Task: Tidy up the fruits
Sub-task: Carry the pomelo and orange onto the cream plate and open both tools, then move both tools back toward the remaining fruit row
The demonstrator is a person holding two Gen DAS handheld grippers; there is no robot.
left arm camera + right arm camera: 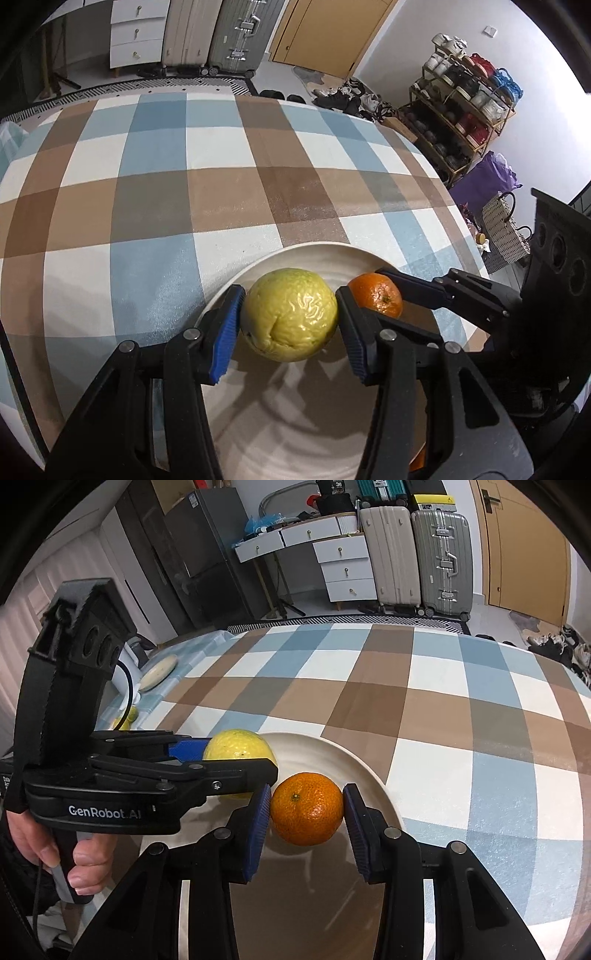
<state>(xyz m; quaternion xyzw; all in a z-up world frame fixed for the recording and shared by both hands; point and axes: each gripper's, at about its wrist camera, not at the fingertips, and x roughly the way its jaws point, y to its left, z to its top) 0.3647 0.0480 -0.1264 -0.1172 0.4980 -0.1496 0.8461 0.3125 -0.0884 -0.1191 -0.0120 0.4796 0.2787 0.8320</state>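
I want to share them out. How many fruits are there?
2 for sure: a yellow fruit in the left gripper and an orange in the right gripper, both over the plate. Others may be hidden.

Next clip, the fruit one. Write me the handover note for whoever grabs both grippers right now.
Left gripper: shut on the yellow-green fruit, pads on both its sides, over the white plate.
Right gripper: shut on the orange, over the same plate, right beside the left one.
Whether either fruit already rests on the plate cannot be told.
Done: both fruits brought to the plate on the checked tablecloth.
Left: set them down, open both jaws, back away. Another yellow fruit seems to lie near the table's far left edge, partly hidden; check it.
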